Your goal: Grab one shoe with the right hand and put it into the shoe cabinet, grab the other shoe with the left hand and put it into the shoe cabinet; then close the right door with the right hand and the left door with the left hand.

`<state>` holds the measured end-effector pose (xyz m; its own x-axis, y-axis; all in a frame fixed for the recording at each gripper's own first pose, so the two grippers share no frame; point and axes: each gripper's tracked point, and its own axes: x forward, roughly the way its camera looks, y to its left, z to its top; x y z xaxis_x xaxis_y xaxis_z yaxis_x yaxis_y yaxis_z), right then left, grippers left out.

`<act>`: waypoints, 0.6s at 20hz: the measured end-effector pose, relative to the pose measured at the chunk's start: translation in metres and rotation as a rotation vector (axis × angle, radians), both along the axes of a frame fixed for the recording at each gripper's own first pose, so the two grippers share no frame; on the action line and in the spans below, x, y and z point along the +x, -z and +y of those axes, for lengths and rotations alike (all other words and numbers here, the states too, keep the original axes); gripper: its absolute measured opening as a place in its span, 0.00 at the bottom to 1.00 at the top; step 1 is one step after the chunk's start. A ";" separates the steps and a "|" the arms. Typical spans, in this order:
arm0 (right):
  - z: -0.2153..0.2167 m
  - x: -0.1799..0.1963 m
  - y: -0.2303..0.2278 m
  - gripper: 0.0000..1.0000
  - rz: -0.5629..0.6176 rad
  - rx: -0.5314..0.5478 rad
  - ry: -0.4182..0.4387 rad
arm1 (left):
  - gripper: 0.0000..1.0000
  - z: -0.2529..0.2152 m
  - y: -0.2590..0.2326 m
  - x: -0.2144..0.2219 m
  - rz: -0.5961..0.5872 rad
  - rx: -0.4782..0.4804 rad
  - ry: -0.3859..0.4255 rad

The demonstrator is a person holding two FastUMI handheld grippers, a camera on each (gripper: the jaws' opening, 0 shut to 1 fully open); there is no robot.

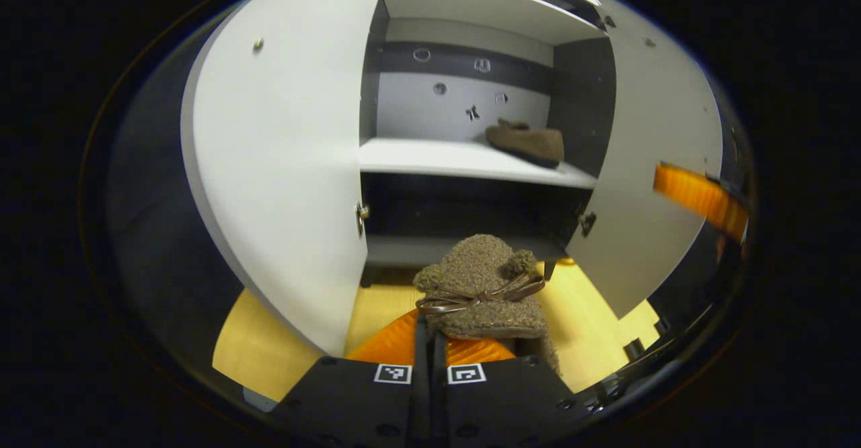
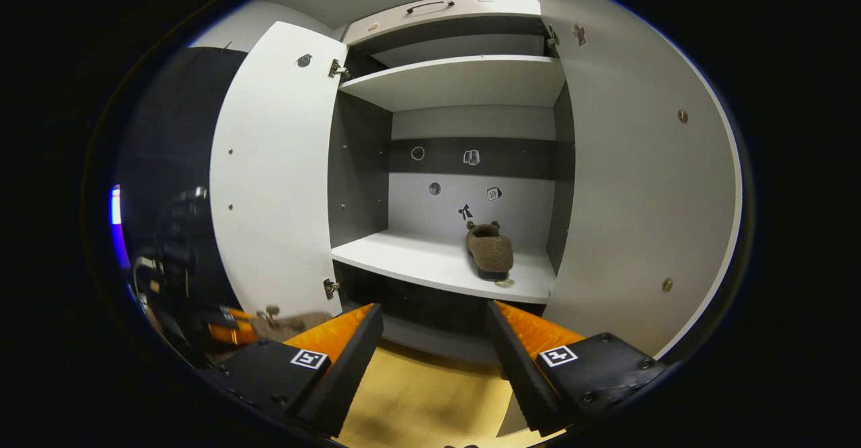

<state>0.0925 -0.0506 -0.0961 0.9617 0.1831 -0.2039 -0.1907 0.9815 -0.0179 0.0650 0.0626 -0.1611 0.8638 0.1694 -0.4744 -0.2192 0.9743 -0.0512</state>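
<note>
In the left gripper view, our left gripper (image 1: 430, 340) had its fingers pinched tight on a fuzzy brown slipper (image 1: 481, 290) with a ribbon bow, held above the yellow floor (image 1: 592, 313) before the shoe cabinet (image 1: 471, 159). Our right gripper (image 2: 434, 340) had its fingers spread wide, holding nothing. The other slipper (image 2: 490, 249) lay on the middle shelf (image 2: 430, 259), toward its right end. Both doors, left door (image 2: 272, 165) and right door (image 2: 639, 185), stood open.
</note>
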 end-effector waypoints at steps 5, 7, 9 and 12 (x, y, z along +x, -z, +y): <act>-0.001 -0.006 -0.016 0.98 -0.013 0.053 -0.015 | 0.05 0.028 -0.098 0.091 -0.148 0.096 -0.037; -0.002 -0.010 -0.024 0.98 -0.023 0.044 -0.024 | 0.05 0.033 -0.117 0.132 -0.168 0.120 -0.032; -0.002 -0.016 -0.028 0.98 -0.027 0.037 -0.035 | 0.05 0.034 -0.130 0.179 -0.204 0.107 -0.013; -0.006 -0.021 -0.031 0.98 -0.021 0.037 -0.038 | 0.05 0.045 -0.132 0.241 -0.196 0.086 -0.016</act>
<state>0.0713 -0.0569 -0.0651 0.9579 0.2270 -0.1761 -0.2282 0.9735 0.0135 0.3062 0.1074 -0.0293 0.9351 0.2164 -0.2805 -0.2288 0.9734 -0.0117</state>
